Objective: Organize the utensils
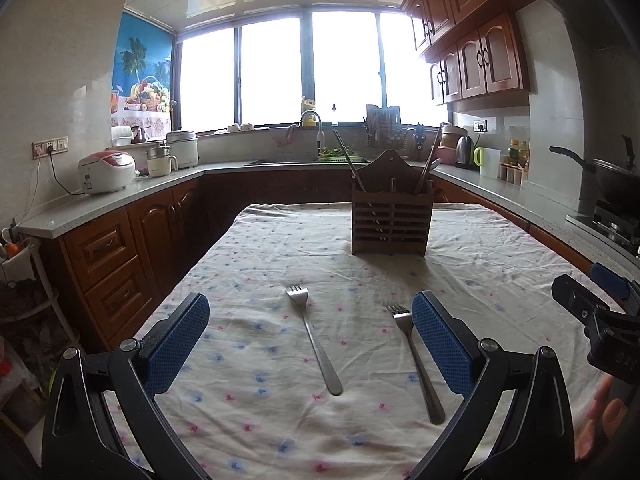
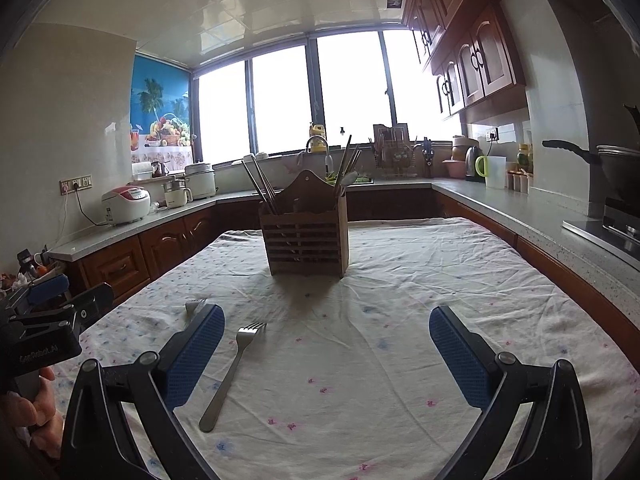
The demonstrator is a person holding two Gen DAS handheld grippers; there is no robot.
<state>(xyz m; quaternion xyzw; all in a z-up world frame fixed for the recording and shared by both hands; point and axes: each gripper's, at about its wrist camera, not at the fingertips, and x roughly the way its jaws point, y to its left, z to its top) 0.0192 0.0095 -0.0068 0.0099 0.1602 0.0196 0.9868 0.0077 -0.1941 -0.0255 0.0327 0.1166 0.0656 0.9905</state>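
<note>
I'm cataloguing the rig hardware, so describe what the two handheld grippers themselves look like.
Both match: the left gripper and right gripper have black angular plastic linkage arms joined by round silver pivot bolts, ending in flat fingers faced with blue textured pads. White lettering marks the left gripper's body in the right wrist view. No cables or sleeves show; bare fingers grip the handles.

Both the left tool [image 1: 310,340] and the right tool [image 2: 326,352] are seen wearing blue dimpled pads [image 1: 442,346] on black angular arms, each being pinned by silver round-headed screws [image 2: 505,358]. Bare skin [image 2: 38,406] is showing behind the left tool's white-lettered black body.
</note>
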